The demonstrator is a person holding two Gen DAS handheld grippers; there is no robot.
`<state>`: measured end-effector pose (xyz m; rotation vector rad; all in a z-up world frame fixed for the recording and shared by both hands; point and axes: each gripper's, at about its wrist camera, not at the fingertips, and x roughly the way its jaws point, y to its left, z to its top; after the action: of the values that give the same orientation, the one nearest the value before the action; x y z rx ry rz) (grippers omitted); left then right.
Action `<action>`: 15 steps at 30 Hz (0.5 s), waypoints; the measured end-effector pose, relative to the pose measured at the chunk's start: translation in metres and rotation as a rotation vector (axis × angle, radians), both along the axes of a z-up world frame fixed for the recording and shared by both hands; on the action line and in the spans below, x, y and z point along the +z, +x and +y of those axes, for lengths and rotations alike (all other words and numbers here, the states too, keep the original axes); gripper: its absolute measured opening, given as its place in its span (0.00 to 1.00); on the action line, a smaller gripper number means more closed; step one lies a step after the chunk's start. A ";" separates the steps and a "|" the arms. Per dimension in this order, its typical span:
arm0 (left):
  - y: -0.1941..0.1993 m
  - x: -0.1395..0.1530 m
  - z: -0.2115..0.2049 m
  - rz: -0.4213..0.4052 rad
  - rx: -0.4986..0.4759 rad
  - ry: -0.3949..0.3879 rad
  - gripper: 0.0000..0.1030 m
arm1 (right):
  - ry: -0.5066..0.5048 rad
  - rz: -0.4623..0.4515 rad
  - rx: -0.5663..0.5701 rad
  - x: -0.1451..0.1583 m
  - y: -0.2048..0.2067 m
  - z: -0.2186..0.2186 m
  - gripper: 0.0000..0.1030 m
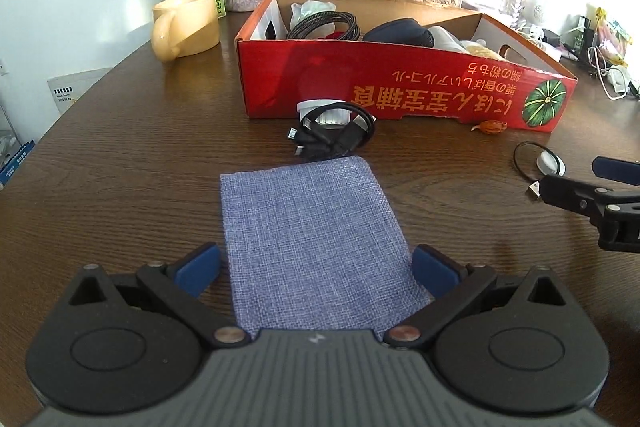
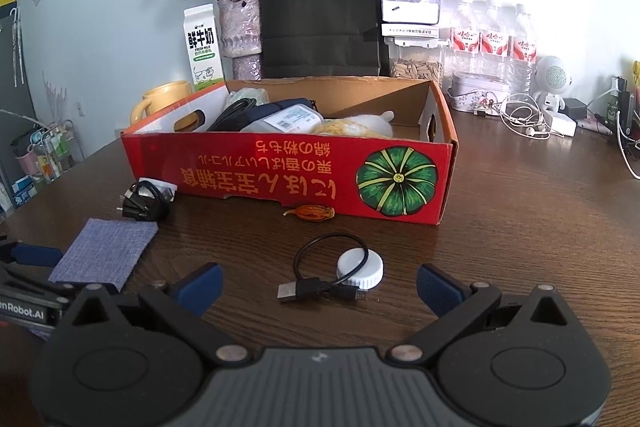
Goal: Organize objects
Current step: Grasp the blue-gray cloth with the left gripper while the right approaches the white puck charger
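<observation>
A blue fabric pouch (image 1: 316, 239) lies flat on the wooden table, and my left gripper (image 1: 316, 269) stands open with a finger on each side of its near end. Beyond the pouch a coiled black cable (image 1: 336, 137) rests by a white part against the red cardboard box (image 1: 400, 87). My right gripper (image 2: 318, 285) is open just short of a short black USB cable (image 2: 320, 287) and a white round cap (image 2: 360, 269). The pouch (image 2: 106, 253) and the coiled cable (image 2: 144, 205) also show at the left of the right wrist view. A small orange dried thing (image 2: 312, 213) lies by the box (image 2: 280, 171).
The box holds cables, a dark pouch, a label bottle and a plush toy. Behind it stand a yellow mug (image 1: 186, 25), a milk carton (image 2: 204, 45), a vase of dried roses (image 2: 238, 27) and a black paper bag (image 2: 322, 11). Water bottles (image 2: 494, 35), a tin and earphones crowd the back right.
</observation>
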<state>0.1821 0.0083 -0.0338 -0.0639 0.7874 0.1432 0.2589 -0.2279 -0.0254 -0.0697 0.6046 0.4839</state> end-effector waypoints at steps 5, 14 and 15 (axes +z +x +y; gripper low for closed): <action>-0.008 0.003 -0.005 -0.053 -0.042 0.015 0.63 | -0.013 0.001 0.000 -0.003 -0.001 0.002 1.00; -0.016 0.011 -0.004 -0.101 -0.078 -0.013 0.14 | -0.021 0.000 0.000 -0.005 -0.003 0.003 1.00; -0.018 0.013 -0.004 -0.113 -0.080 -0.011 0.14 | -0.021 0.000 0.000 -0.005 -0.003 0.003 1.00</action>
<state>0.1636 0.0045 -0.0203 -0.0504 0.6765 0.0586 0.2563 -0.2250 -0.0308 -0.0896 0.6096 0.4774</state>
